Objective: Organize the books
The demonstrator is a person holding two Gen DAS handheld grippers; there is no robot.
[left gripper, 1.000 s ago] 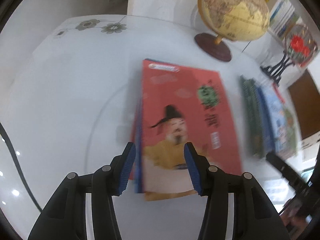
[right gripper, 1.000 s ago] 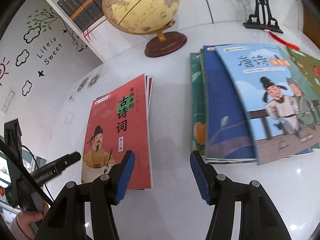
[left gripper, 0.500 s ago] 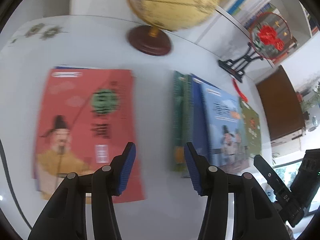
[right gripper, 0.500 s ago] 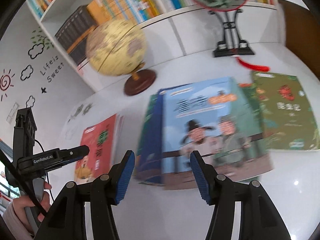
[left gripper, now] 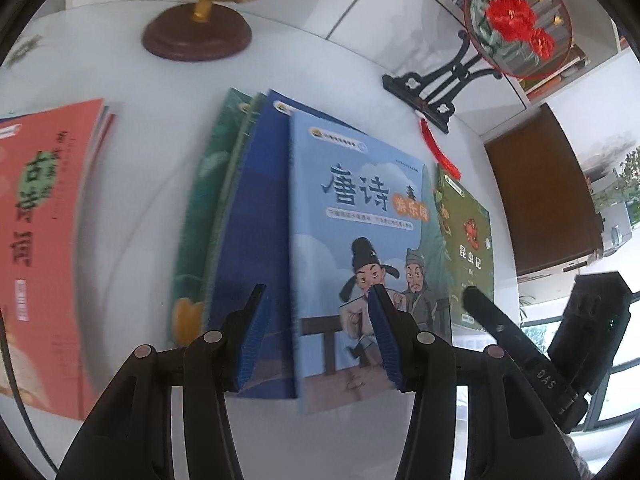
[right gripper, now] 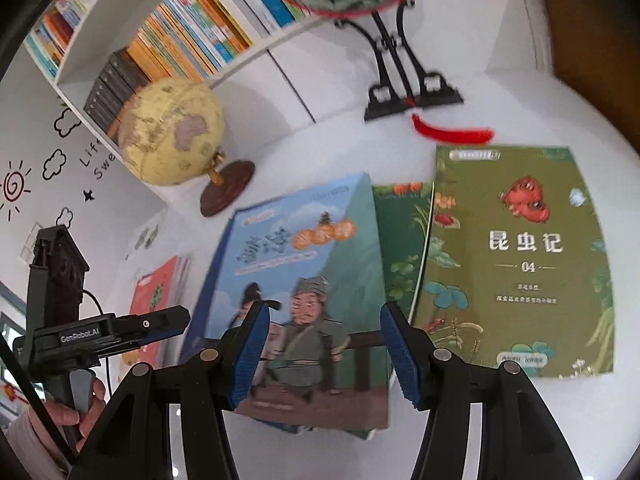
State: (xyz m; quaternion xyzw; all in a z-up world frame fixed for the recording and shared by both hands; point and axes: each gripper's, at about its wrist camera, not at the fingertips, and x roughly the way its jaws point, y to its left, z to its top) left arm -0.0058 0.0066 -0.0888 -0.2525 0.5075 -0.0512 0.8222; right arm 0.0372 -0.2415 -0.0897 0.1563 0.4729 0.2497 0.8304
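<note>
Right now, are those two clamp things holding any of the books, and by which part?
Nothing is held. The left gripper and right gripper both hover with jaws open above the light blue book.

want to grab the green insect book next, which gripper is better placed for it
Right, probably. The right gripper hangs open next to the green insect book; the left gripper sits over the light blue book.

Both tongs have been carried sideways over the surface, from the red book toward the fanned pile of books. The left tongs, seen above the red book a second ago, are now found above the light blue book on top of the pile. The right tongs have been shifted from the gap between red book and pile to the light blue book's right part, beside the green book. The red book is now seen at the left edge.
</note>
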